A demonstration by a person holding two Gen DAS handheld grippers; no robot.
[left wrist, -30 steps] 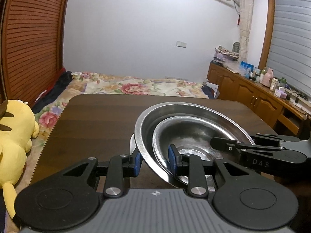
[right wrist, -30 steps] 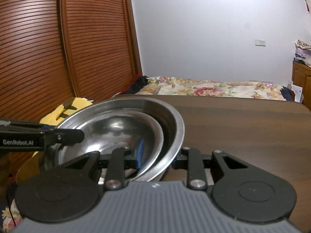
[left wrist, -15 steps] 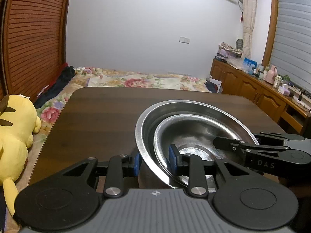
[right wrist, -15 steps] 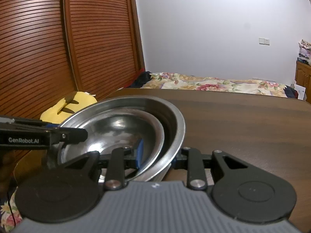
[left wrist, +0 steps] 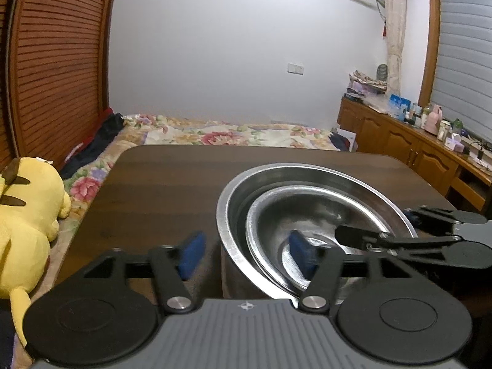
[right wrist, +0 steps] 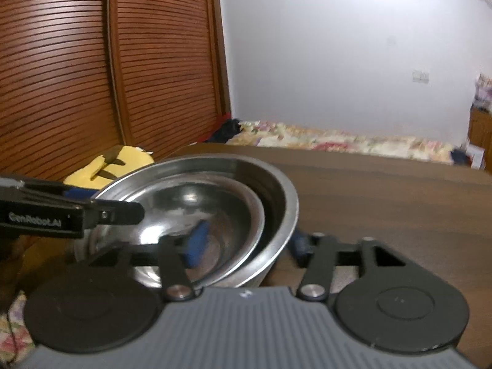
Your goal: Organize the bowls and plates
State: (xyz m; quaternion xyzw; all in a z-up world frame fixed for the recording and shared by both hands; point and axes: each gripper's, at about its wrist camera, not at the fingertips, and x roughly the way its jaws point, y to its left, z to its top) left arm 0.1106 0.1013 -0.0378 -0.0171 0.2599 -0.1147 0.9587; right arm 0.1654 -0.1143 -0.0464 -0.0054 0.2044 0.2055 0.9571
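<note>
Sitting on my far left is a yellow plush toy [left wrist: 24, 215], on the flowery bed [left wrist: 233, 133] beside the dark wooden table [left wrist: 160, 190]. Next comes my left gripper [left wrist: 244, 253], and its jaws are wide apart. One blue pad [left wrist: 191, 253] is outside the big steel bowl [left wrist: 229, 215], with a little gap between them. The other blue pad [left wrist: 303, 253] is inside the small steel bowl [left wrist: 310, 218]. So the near rims of both bowls pass between my left jaws, but nothing is squeezed. The small bowl sits inside the big bowl, pushed toward my side, and the big bowl stands on the table. Further right is my right gripper [right wrist: 246, 244], and its jaws are spread apart too. Its left blue pad [right wrist: 196, 243] is down inside the small bowl, and its right blue pad [right wrist: 299, 244] is just outside the big bowl's wall. The rims run between these jaws as well. Both grippers face each other across the bowls. Behind all this are a brown slatted door [right wrist: 92, 77] and a white wall [left wrist: 246, 46].
</note>
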